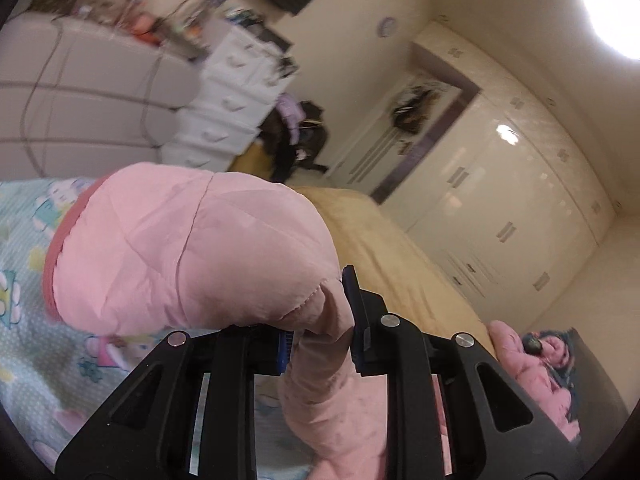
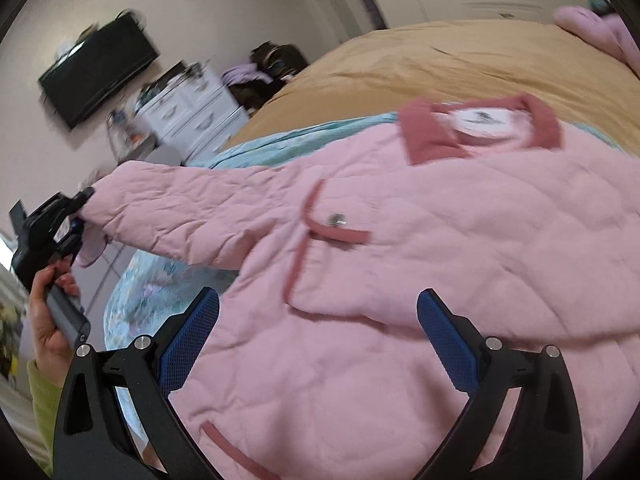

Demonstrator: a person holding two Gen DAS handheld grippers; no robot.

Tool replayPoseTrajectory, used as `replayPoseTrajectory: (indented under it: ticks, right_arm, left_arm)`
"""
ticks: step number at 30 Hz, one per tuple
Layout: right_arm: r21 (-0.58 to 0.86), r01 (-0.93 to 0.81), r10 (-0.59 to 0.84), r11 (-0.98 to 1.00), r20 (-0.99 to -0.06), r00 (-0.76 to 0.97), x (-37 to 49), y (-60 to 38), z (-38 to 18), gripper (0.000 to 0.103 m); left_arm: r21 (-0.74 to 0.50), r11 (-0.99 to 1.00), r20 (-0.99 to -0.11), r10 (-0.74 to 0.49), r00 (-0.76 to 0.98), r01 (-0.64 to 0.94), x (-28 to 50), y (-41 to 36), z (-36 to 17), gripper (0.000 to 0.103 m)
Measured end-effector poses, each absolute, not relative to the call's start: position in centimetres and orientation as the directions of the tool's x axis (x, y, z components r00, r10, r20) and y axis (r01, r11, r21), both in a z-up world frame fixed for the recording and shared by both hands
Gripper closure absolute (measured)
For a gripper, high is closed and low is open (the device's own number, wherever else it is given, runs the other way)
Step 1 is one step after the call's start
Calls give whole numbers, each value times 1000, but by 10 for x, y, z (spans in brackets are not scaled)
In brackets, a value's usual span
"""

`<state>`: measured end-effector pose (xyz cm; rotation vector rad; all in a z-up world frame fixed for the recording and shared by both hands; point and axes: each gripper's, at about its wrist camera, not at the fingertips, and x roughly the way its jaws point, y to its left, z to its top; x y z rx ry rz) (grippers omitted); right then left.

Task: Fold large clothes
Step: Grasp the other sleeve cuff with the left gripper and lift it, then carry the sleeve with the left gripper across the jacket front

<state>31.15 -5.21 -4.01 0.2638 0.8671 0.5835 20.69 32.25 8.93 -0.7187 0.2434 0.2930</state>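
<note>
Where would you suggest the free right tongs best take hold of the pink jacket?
Probably the hem edge nearest the open right tongs, coming from that near side: the jacket lies flat, and the left tongs already hold the sleeve cuff.

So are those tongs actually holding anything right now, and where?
The left tongs grip the pink jacket by the cuff end of its sleeve. The right tongs stand open over it, holding nothing.

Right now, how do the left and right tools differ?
The left tool is shut on the cuff of the quilted pink jacket's sleeve; the right tool is open and holds nothing. The left lifts the sleeve off the pale blue patterned sheet; the right hovers over the jacket's body. Both have black frames with blue pads.
</note>
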Motion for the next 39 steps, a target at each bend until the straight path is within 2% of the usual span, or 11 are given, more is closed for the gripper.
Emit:
replayPoseTrajectory:
  ticks: [11,15,21,30,34,39]
  right_arm:
    - [472,-269,532,839,-612,585,295,-126,-33,4]
    - [481,-236,514,844,-605,608,288,-149,-32,4]
    - [483,-199,488,853,-599,635,283,-174,-30,4]
    - [505,-118,435,855,-576,692,275,-211,-22,4]
    - [515,-90,418,853,-567,710,274,-226,-21,4]
    - [523,-61,400,850,-566,720,270,-240,-23,4]
  left_arm:
    - [-487,858,-225,53,973,-159,222,227,134,89]
    - [-394,908,-222,60,973,-146,223,196,142,89]
    - [-351,936,-210,-42,977,-35,227,156,144,89]
    - [-208,969,-250,-182,951,131,243,80,125,89]
    - [-199,959,-296,-256,920,202,254,56,111,89]
    - [-152,955,-334,-291,896,254,262,30,93,89]
